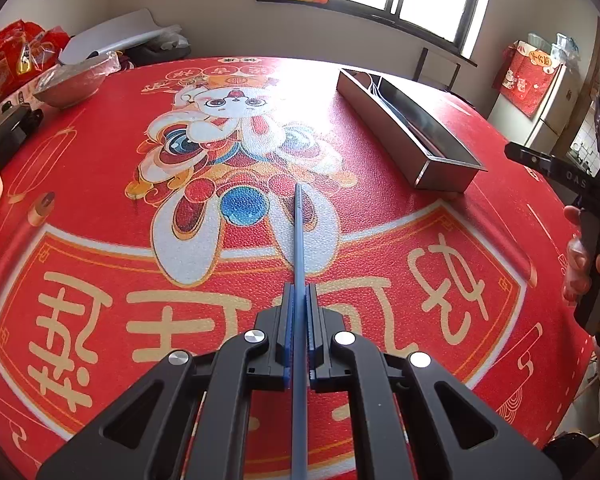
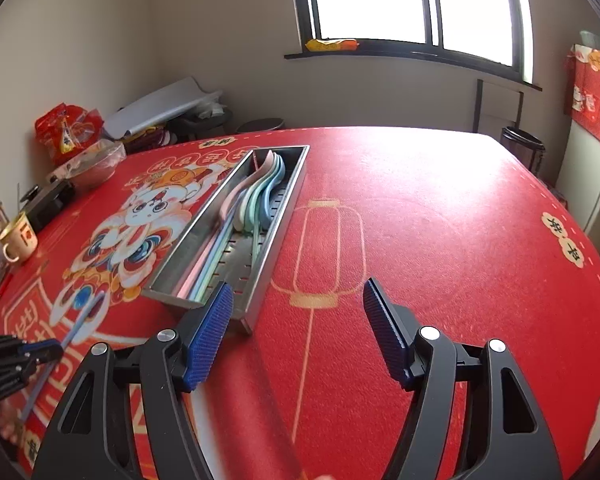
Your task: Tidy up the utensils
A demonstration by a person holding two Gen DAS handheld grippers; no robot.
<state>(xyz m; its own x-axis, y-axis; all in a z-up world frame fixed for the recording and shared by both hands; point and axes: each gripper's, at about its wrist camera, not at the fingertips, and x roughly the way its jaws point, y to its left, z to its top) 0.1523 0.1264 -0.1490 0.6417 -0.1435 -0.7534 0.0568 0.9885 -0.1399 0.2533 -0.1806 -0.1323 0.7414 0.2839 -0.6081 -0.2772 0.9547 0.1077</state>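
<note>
Left gripper (image 1: 299, 308) clamped tight on a blue chopstick (image 1: 299, 236), gripped partway along; long free end sticks forward over the red tablecloth (image 1: 100, 240), short end trails back under the fingers. Right gripper (image 2: 298, 320) wide open, holding nothing, hovering just beside the near end of the metal tray (image 2: 278, 228).

Risks, as I judge them: the stick is thin and held at one point, so it could pivot in the pads or slip if tipped. The tray is narrow, with a divider; a skewed approach could strike the rim or drop the stick among the spoons (image 2: 260, 192) instead of beside the other chopsticks (image 2: 208, 264).

Tray (image 1: 412, 136) lies ahead and right of the left gripper, well apart. Stick points past the tray's left side, not at it.
</note>
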